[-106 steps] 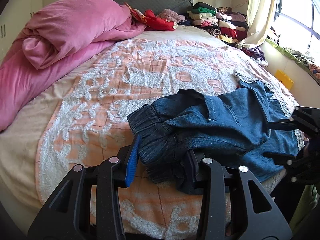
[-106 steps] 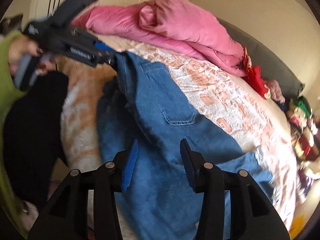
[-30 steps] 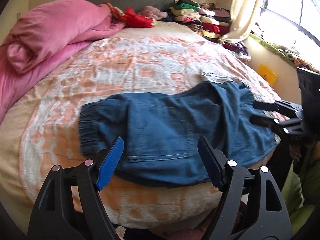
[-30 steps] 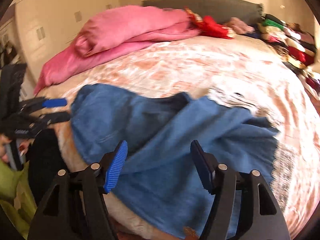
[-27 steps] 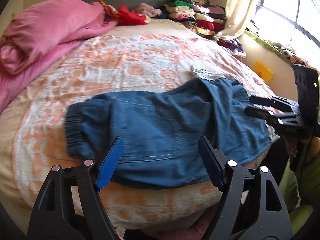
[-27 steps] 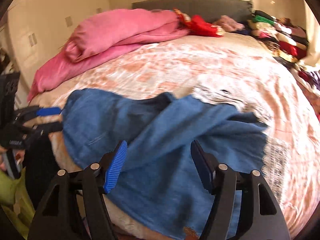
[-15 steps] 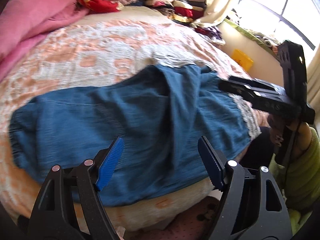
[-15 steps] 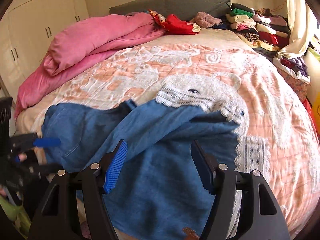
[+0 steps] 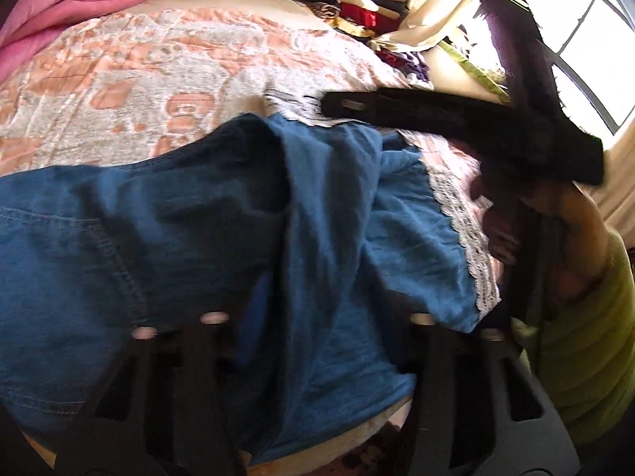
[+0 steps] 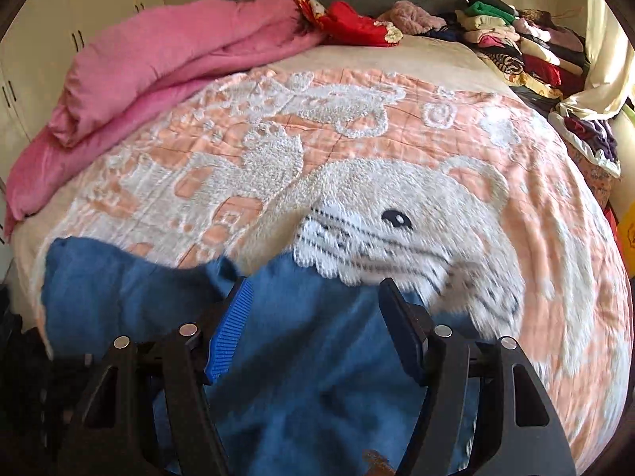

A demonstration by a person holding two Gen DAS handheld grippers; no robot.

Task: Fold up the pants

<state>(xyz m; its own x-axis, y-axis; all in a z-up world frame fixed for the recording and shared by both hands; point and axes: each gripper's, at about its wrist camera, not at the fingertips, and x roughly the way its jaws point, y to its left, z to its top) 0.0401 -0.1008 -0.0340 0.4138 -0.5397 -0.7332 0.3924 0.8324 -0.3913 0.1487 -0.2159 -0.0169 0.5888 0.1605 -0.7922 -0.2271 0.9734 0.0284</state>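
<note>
Bedroom light fell on a bed with a peach blanket (image 10: 555,238). Nearest, the right gripper (image 10: 313,329) stood wide open and empty over the blue denim pants (image 10: 301,388), spread along the bed edge. The left gripper (image 9: 317,341) was blurred, seemingly open and holding nothing. I think each should grasp one end squarely before folding. Farther lay a pink duvet (image 10: 166,63). No writing was readable.
</note>
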